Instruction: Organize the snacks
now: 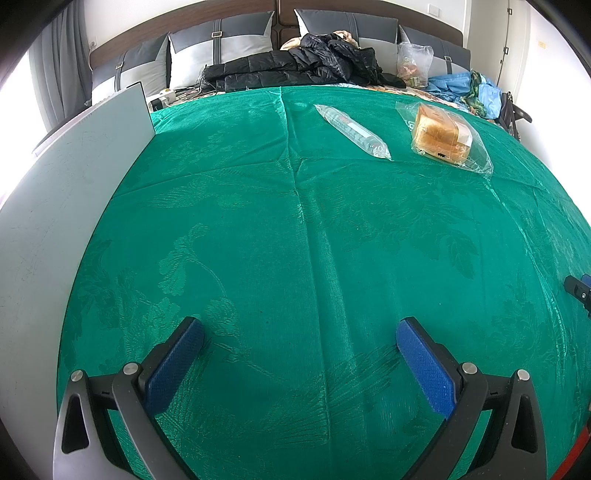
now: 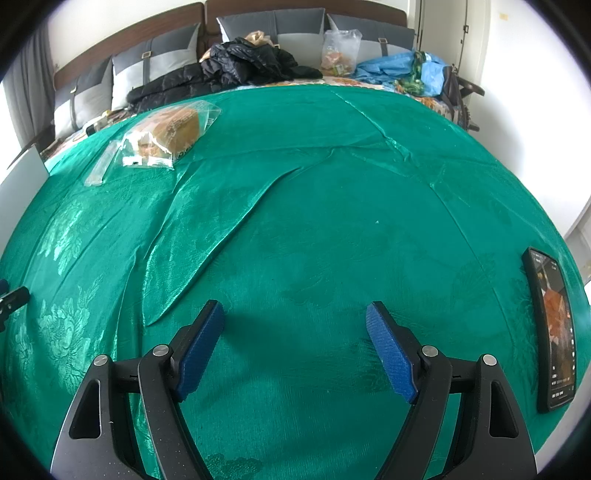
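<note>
Hovering, we keep left gripper (image 1: 300, 334) and right gripper (image 2: 294, 319) spread, empty | green cloth (image 1: 295, 240) bare nearby | bread bag (image 1: 443, 134), long packet (image 1: 352, 129) far side | phone (image 2: 556, 332) right edge

Daylit white-walled bedroom, grey curtain (image 1: 59, 55) at left, brown headboard (image 1: 184, 26) behind grey cushions (image 1: 221, 40).

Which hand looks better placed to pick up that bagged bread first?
Probably the left. Its open hand-held gripper sees the bagged bread ahead, slightly right, beside the long clear packet. For the open right hand-held gripper, the bread sits far off left.
</note>
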A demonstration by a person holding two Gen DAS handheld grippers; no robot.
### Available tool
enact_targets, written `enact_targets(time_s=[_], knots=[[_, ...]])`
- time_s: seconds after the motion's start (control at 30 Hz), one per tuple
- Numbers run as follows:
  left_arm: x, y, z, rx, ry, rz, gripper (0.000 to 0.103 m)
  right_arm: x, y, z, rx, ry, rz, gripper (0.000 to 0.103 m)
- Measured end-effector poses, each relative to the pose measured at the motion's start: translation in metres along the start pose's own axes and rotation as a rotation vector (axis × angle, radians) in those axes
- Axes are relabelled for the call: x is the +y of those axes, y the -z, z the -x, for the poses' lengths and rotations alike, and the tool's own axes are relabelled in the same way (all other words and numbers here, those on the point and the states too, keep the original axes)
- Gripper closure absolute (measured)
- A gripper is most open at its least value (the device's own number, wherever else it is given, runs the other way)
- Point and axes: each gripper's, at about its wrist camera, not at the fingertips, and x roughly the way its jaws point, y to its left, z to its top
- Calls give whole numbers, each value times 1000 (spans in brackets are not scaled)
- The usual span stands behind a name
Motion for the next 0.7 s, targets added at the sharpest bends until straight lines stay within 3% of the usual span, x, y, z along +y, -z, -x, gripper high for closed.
enact_targets(time_s=[0.43, 0.57, 0.63, 0.7], knots=[[0, -1, 0, 4, -1, 1, 0, 1, 0, 0, 1, 0, -1, 20], [-3, -13, -4, 92, 66, -17, 0, 1, 0, 0, 2, -2, -1, 18], [0, -25, -3, 97, 161, 33, 0, 1, 1, -1, 3, -4, 0, 18], [2, -49, -8, 104, 196, 93, 0, 2, 1, -2, 6, -5, 3, 17]])
